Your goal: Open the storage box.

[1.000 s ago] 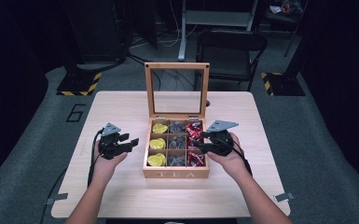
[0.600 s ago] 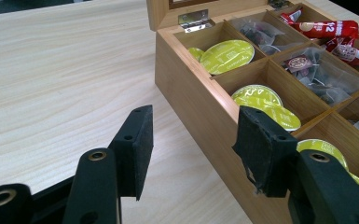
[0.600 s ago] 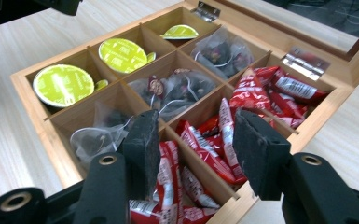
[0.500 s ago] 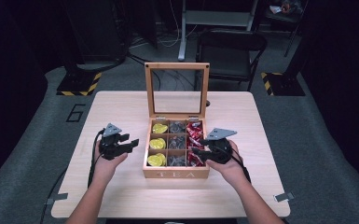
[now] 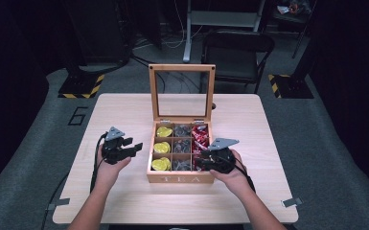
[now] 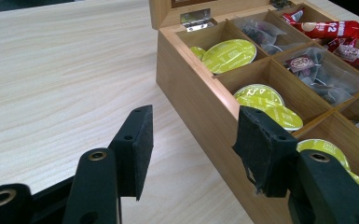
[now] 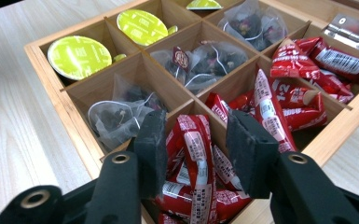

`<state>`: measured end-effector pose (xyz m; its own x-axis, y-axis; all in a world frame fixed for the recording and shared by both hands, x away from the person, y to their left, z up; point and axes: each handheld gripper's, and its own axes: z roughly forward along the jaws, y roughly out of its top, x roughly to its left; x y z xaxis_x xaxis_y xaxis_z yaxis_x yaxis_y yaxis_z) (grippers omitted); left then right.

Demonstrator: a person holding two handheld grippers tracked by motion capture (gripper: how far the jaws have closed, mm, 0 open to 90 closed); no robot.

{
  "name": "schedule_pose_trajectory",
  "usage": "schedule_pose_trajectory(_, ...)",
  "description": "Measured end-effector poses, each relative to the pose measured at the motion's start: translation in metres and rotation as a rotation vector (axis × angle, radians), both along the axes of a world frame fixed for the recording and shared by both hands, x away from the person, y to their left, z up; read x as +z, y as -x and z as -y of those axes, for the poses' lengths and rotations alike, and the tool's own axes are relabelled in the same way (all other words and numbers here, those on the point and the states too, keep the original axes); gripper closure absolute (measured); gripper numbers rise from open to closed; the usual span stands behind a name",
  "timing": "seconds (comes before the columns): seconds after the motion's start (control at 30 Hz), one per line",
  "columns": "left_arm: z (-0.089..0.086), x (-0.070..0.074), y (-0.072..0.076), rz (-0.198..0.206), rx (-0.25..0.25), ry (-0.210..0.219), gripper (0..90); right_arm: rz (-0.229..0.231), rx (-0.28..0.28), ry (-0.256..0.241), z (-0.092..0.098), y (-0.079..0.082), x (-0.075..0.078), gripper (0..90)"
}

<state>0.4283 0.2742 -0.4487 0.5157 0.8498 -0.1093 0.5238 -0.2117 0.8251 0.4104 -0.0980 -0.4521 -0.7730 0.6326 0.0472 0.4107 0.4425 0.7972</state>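
On the left, the left gripper (image 5: 133, 147) hovers over bare table (image 5: 124, 105) just beside the tea box (image 5: 179, 178), jaws wide apart and holding nothing; in the left gripper view its jaws frame the box's outer wall, with the yellow pods (image 6: 228, 55) just beyond. It looks like it is only standing by. In the middle the box sits with its glass lid (image 5: 182, 93) upright, clear tea bags (image 7: 116, 114) down the centre column.

Over to the right, the right gripper (image 7: 193, 144) is poised above the near right compartment, jaws apart around a red packet (image 7: 198, 154). Whether the pads touch it yet is hard to say from this angle. The step in hand looks like picking a red packet: the next move calls for a short drop, then closing on one packet only, clear of the wooden divider.

Against half a second ago, the right gripper has slid nearer the person along the red column; the left has barely moved.
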Motion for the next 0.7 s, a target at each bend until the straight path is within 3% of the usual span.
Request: schedule_pose_trajectory(0.7,0.000,-0.002,0.000,-0.005,0.003,0.010,46.6,-0.035,0.001,0.018,-0.004,-0.003,-0.021,64.2)
